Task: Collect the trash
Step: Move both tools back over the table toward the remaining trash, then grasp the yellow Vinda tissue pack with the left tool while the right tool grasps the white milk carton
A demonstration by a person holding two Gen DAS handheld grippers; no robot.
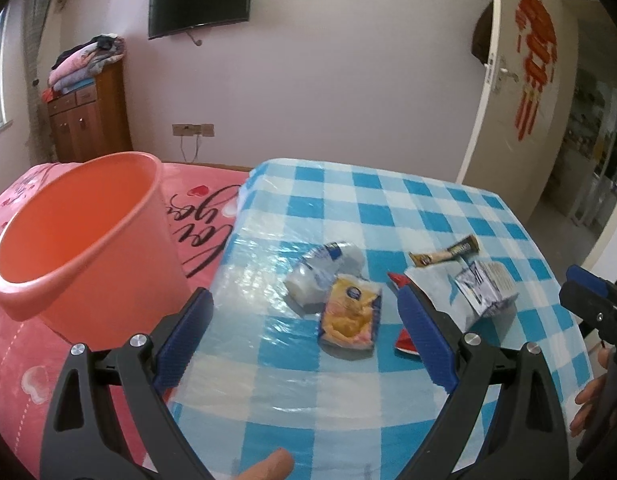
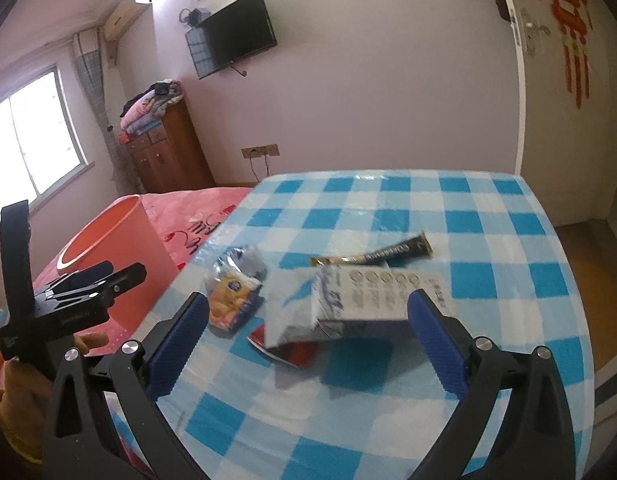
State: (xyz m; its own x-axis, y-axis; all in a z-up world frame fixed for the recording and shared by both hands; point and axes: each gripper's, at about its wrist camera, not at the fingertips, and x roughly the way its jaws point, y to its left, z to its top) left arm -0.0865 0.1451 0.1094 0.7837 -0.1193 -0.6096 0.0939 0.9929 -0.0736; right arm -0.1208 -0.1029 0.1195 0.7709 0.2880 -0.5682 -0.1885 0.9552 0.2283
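Left gripper (image 1: pixel 304 344): jaws standing wide apart, holding nothing, hovering over the near part of the table.
Right gripper (image 2: pixel 308 336): jaws spread wide, gripping nothing, hovering low before the carton.
Trash: lying in a loose cluster mid-table: yellow wrapper (image 1: pixel 350 314), crumpled clear bag (image 1: pixel 324 270), white carton (image 2: pixel 372 300), dark sachet (image 2: pixel 374 256), red scrap (image 2: pixel 284 348).
Bin: orange bucket (image 1: pixel 88 236) sitting on the pink bedspread (image 1: pixel 20 360), just beside the table's left edge.
Obstructions: red scrap lying partly under the carton; the left gripper's right finger is covering part of it in the left view.
Hard to read: carton print is blurring; sachet lettering illegible.
Edges: checked tablecloth (image 1: pixel 448 216) is dropping away at right and far sides.
Open room: bare cloth is lying beyond the cluster and nearer the grippers.
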